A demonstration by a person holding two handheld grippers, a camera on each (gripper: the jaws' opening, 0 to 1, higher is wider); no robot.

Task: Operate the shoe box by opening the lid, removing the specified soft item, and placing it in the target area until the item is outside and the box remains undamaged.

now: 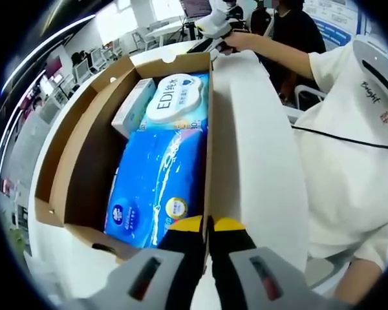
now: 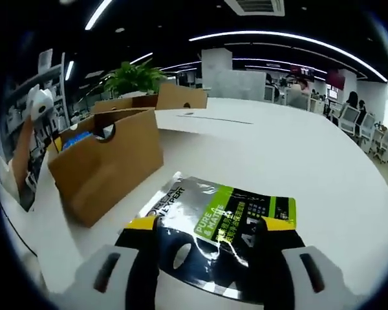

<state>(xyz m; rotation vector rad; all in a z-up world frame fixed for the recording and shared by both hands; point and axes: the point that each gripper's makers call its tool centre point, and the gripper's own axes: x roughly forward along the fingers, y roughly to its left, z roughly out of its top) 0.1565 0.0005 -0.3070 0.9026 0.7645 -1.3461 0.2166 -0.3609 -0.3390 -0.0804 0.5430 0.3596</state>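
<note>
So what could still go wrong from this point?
1. The left gripper pinches the box wall; pulling or twisting could crease or tear the cardboard.
2. The right gripper holds the silver and green pouch just over the table, jaws spread around its edges; it might slip before placement.
3. The pouch hangs near the box corner, so a sideways swing could knock the box.
</note>
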